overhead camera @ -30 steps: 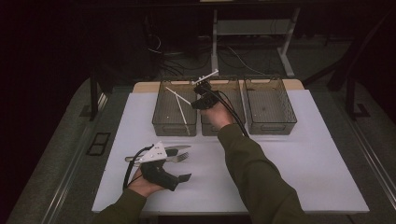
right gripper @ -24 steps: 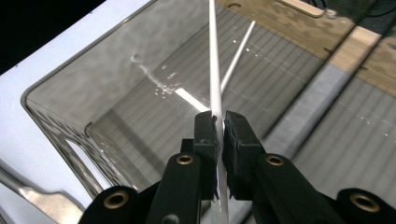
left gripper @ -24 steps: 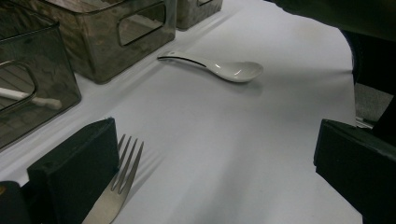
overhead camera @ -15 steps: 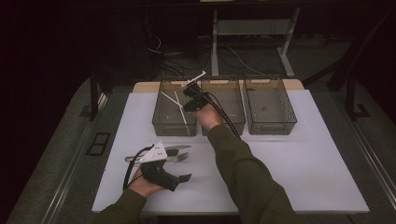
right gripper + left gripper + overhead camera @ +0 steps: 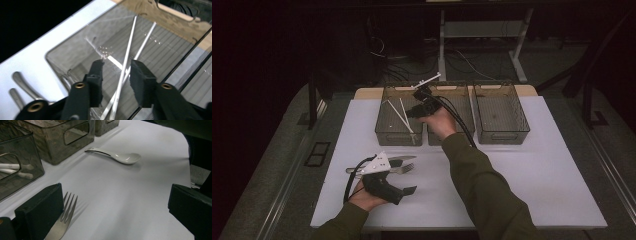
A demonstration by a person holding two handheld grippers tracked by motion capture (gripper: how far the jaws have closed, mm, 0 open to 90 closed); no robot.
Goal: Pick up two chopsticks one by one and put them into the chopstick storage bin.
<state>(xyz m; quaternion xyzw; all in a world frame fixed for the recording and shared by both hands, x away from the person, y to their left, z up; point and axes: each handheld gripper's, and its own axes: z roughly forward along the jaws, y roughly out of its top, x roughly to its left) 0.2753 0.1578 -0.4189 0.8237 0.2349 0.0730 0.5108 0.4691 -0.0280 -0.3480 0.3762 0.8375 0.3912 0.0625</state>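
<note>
Two white chopsticks [image 5: 130, 47] lie crossed on the floor of the left smoky bin [image 5: 384, 131], also seen from above as chopsticks [image 5: 398, 114]. My right gripper [image 5: 116, 67] hovers over them; its jaws have just been opening and stand apart, pressing on nothing. From above, the right gripper [image 5: 413, 111] hangs over that bin's right edge. My left gripper [image 5: 404, 179] rests on the white table near the front left, wide open. A metal fork [image 5: 66, 211] lies beside its left jaw, not gripped. A white spoon [image 5: 120, 157] lies farther off on the table.
A middle bin [image 5: 462, 134] and a right bin [image 5: 502, 136] stand beside the left one at the back of the white table top [image 5: 537, 185]. Two metal utensil handles [image 5: 21, 78] lie on the table outside the left bin.
My right gripper has moved left from over the middle bin to the left bin's edge and its jaws have parted. A second chopstick now lies in the left bin. The left hand has stayed put.
</note>
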